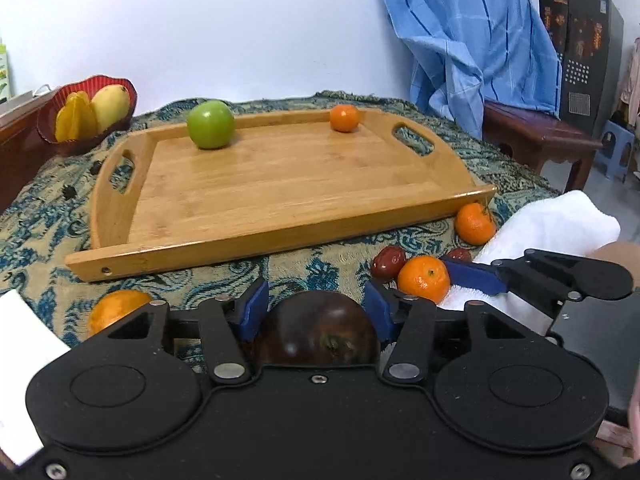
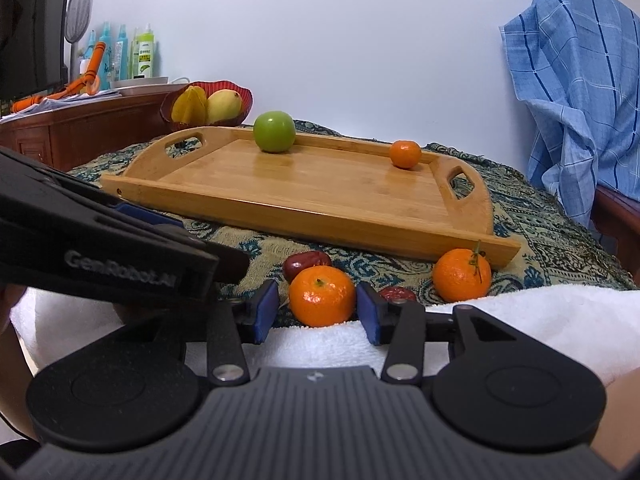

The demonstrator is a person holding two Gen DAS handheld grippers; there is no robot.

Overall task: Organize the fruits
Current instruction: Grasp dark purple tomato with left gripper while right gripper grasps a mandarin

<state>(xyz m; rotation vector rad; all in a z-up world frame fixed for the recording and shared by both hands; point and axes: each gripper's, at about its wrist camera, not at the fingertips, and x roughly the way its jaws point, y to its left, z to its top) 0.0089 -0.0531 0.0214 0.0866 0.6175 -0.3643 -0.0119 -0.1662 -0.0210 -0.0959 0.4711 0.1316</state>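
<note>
In the left wrist view my left gripper (image 1: 316, 304) is shut on a dark red-brown round fruit (image 1: 316, 332), both blue pads against its sides. My right gripper (image 2: 318, 308) stands open over a white towel (image 2: 520, 312), an orange mandarin (image 2: 322, 296) between its fingertips with a gap at the left pad. The wooden tray (image 1: 280, 236) lies ahead on the patterned cloth, holding a green apple (image 1: 211, 124) and a small mandarin (image 1: 344, 118) at its far edge. Another mandarin (image 2: 462, 275) sits at the tray's near right corner. Two red dates (image 2: 306, 264) lie beside the mandarins.
A further orange fruit (image 1: 116, 308) lies left of my left gripper. A red bowl (image 1: 100, 79) with a mango and starfruit stands behind the tray on the left. A blue checked cloth (image 1: 472, 40) hangs over a wooden bench at the right. Bottles (image 2: 132, 54) stand on a sideboard.
</note>
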